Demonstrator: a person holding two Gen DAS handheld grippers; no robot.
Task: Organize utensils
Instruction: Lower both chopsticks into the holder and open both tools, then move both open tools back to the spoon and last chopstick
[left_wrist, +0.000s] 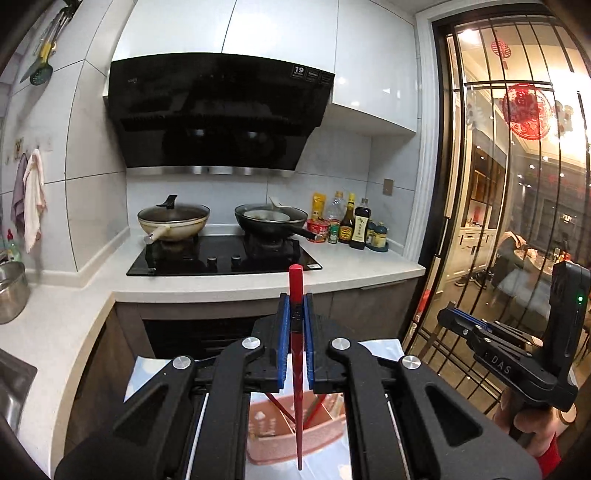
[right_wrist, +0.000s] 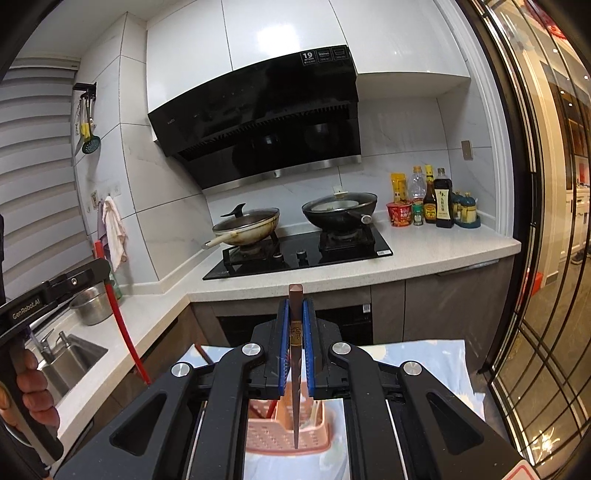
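Two hand-held grippers (left_wrist: 296, 332) (right_wrist: 295, 339), each clamping one chopstick: one red chopstick (left_wrist: 295, 295), one brown chopstick (right_wrist: 295, 306). One pink basket (right_wrist: 266, 439). Two pans (left_wrist: 173, 221) (left_wrist: 271, 218).

The air over the pink basket (right_wrist: 288, 432) is staying open. Two pans (right_wrist: 247, 227) and bottles (right_wrist: 439, 203) are crowding the back of the table (right_wrist: 424, 258). A glass door (left_wrist: 517, 184) is closing off the right side.

Pretty clearly a home kitchen: black range hood (left_wrist: 218, 118) over a gas hob (left_wrist: 223, 256) with two woks, sauce bottles (left_wrist: 347, 223) on the far right of the white counter (left_wrist: 351, 267). Sink (right_wrist: 72, 360) sits near left, and ladles (right_wrist: 88, 127) hang on the tiled wall.
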